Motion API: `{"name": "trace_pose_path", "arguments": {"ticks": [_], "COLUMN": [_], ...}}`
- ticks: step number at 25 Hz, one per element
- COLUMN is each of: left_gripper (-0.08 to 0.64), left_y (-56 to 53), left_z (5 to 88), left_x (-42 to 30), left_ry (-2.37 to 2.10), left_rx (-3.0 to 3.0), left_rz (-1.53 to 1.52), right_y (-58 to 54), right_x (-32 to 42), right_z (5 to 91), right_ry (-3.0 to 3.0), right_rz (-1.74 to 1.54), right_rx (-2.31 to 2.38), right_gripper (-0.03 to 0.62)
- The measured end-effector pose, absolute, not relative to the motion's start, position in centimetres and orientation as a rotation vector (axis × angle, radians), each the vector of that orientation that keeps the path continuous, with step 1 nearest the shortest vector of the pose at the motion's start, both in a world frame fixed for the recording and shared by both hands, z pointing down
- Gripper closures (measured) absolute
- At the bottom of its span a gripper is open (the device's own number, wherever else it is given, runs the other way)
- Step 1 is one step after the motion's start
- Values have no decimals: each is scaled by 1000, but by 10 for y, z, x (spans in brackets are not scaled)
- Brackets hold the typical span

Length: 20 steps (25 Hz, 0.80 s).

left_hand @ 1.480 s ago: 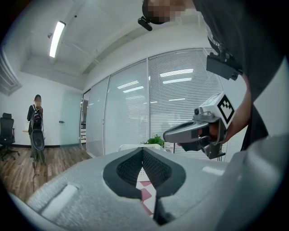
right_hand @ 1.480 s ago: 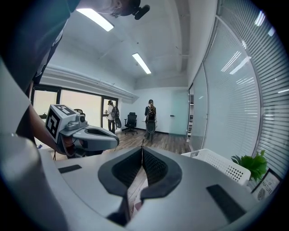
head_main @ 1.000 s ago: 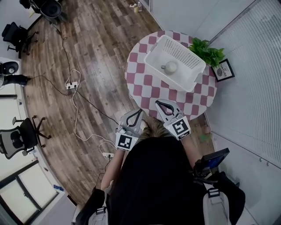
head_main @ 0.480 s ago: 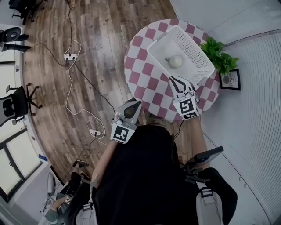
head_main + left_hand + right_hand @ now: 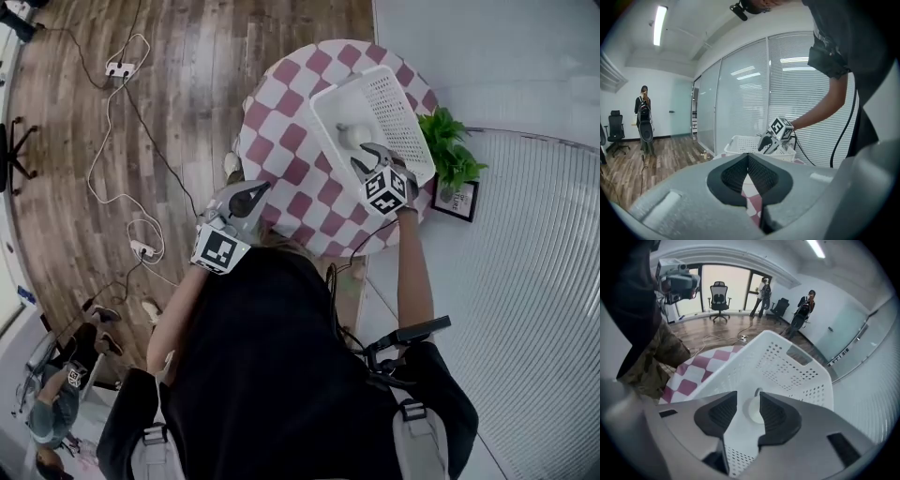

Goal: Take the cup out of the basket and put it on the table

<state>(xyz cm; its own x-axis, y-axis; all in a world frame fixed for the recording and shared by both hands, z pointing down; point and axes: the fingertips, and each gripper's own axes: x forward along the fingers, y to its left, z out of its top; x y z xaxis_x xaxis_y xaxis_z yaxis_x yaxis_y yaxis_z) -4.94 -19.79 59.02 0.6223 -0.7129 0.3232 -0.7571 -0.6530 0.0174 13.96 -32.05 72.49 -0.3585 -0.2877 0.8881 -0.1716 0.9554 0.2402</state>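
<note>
Checkered table [image 5: 281, 122], white basket [image 5: 389, 98], cream cup [image 5: 753, 411]

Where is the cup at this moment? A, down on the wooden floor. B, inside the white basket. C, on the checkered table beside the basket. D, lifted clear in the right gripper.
B: the cup sits on the bottom of the white basket, framed between the jaws of the right gripper, which have just been opening and are not pressing on it.
</note>
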Motion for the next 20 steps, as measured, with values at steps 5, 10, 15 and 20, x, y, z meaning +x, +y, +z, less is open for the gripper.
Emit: {"name": "trace_pose_path", "arguments": {"ticks": [5,10,15,20], "left_gripper": [555,555,555,555], "left_y": [-207,-200,-194,-196], "left_z": [591,599,605,608], "left_x": [-77,-94,-96,-99], "left_ry": [-1302,-1320,-1305,-1312], "left_rx": [2624,2578,2562,2545], "left_rz": [425,446,450,441], "right_y": [-323,-328,-330,-340], "right_x": [148,150,144,158], "right_z": [773,808,812,813], "right_ry": [-1801,-1724,-1772,-1736], "right_rz": [-93,-81,23,13], "right_rx": [135,77,115,137], "right_gripper": [414,414,414,414]}}
